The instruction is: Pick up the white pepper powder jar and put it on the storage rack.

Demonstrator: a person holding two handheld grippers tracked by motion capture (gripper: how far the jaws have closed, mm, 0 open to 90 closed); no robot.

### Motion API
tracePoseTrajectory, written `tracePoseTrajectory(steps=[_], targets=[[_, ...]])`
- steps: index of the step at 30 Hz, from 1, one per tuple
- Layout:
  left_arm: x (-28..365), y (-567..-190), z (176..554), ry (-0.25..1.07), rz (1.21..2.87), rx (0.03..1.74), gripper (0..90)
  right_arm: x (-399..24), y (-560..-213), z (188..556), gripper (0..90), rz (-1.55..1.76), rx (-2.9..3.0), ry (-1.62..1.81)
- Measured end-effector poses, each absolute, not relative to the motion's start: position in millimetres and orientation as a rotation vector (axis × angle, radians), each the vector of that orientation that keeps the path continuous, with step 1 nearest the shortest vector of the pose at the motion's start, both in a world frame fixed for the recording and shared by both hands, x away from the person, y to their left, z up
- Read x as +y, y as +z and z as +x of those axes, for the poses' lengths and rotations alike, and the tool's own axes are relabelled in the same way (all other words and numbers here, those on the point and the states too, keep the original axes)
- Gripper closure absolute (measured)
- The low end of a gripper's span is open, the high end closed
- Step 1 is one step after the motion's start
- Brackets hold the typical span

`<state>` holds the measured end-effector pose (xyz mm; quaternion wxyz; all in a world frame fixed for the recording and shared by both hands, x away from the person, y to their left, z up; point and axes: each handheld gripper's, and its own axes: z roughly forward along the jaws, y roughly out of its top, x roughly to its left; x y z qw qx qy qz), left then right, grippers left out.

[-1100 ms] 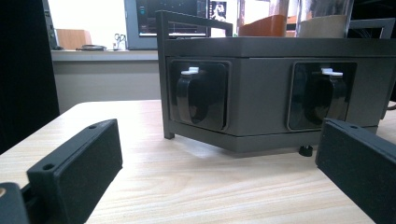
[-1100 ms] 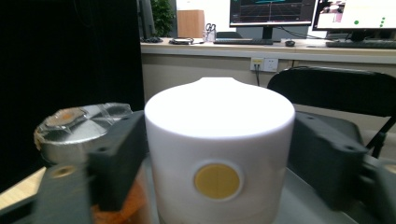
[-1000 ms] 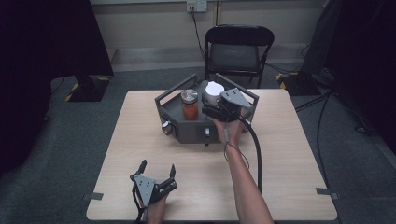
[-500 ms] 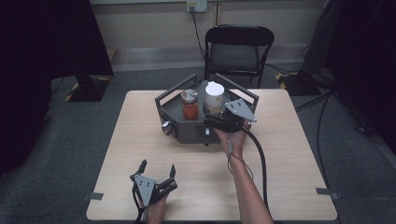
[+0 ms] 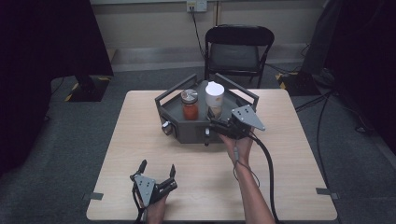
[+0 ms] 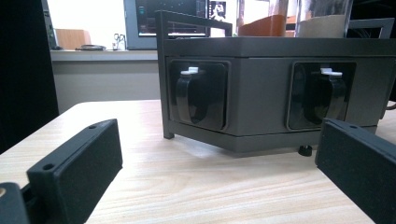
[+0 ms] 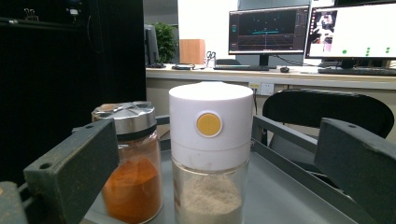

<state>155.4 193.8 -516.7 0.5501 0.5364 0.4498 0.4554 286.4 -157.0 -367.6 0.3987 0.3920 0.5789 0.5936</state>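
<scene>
Just beyond right claw [image 7: 210,186], white-capped jar [image 7: 210,154] on grey rack [image 5: 187,133], jaws apart, just opened, empty.

The high view looks forward and down from above the near edge of the surface [image 5: 140,140]. The left gripper view sits low, near the surface, facing the grey rack [image 6: 261,93] side-on. The right gripper view looks level, close to the white-capped jar [image 7: 210,154]. All three share the rack.

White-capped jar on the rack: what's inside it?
The white-capped jar holds pale beige powder in its clear lower part. The opaque cap hides how high the powder reaches. Beside it, the metal-lidded jar holds orange powder.
</scene>
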Motion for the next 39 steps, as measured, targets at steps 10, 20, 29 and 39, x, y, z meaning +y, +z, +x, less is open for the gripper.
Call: tracePoseTrajectory(steps=[10,20,29,39], targets=[[194,-517,155,1.078,1.269,1.064,0.0,-163,-375,265,0.0,0.982,1.433,1.532],[194,-517,155,1.078,1.269,1.065,0.0,-170,-381,250,0.0,1.018,1.436,1.534],[194,-517,155,1.078,1.269,1.064,0.0,-169,-392,234,0.0,1.019,1.441,1.500],[194,-517,155,1.078,1.268,1.064,0.0,-178,-415,212,0.0,1.032,1.424,1.509]])
